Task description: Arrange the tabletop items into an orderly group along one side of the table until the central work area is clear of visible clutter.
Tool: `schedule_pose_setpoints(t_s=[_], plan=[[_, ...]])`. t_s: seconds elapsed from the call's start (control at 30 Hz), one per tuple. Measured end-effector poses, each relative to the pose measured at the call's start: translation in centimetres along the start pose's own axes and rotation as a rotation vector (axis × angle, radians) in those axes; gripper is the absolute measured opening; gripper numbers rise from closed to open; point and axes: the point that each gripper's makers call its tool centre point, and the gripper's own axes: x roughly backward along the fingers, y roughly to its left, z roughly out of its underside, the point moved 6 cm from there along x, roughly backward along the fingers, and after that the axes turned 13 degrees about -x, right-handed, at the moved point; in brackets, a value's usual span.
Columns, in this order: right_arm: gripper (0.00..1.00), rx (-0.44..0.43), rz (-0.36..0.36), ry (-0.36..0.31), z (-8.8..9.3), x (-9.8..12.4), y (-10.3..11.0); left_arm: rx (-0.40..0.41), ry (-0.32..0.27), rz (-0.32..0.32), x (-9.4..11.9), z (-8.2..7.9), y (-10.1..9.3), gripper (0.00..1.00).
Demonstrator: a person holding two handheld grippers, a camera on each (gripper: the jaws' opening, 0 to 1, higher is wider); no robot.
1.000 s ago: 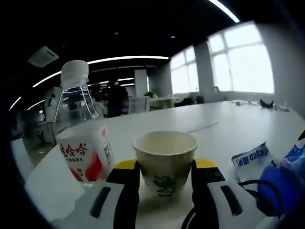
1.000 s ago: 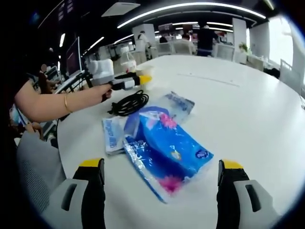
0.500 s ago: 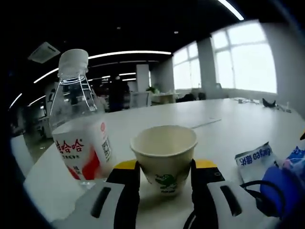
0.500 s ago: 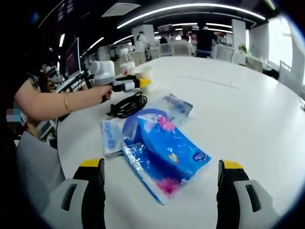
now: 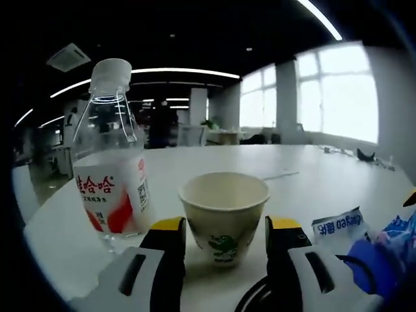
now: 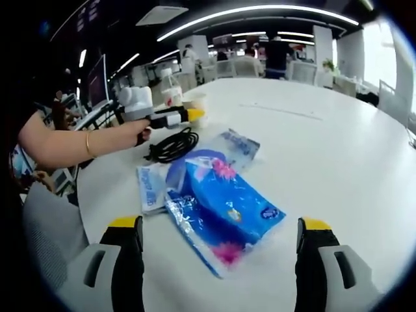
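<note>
Left gripper view: the left claw [image 5: 224,242] brackets a cream paper cup with a green print [image 5: 223,214] on the white round table [image 5: 305,170]; its jaws look slightly parted from the cup walls. A clear plastic bottle with a red-and-white label [image 5: 113,170] stands at ten o'clock.

Right gripper view: the right claw [image 6: 220,239] is wide open, empty. At twelve o'clock lies a blue floral tissue pack [image 6: 224,209]; beyond it, a coiled black cable [image 6: 171,143].

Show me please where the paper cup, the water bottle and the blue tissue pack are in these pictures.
paper cup [image 5: 224,218]: left gripper view, on its front wall above the green print.
water bottle [image 5: 112,188]: left gripper view, on its red and white label.
blue tissue pack [image 6: 227,211]: right gripper view, on the middle of its wrapper.
</note>
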Motion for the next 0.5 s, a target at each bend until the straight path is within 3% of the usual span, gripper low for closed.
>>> schedule_pose_setpoints(t_s=[0.2,0.5], plan=[[0.97,-0.004,-0.009,-0.007,-0.2,0.0,0.2,0.01,0.017,-0.001,0.8,-0.3,-0.1,0.51],[0.96,-0.003,-0.012,-0.041,-1.1,0.6,0.3,0.004,0.004,0.072,2.7,-0.8,-0.5,0.61]])
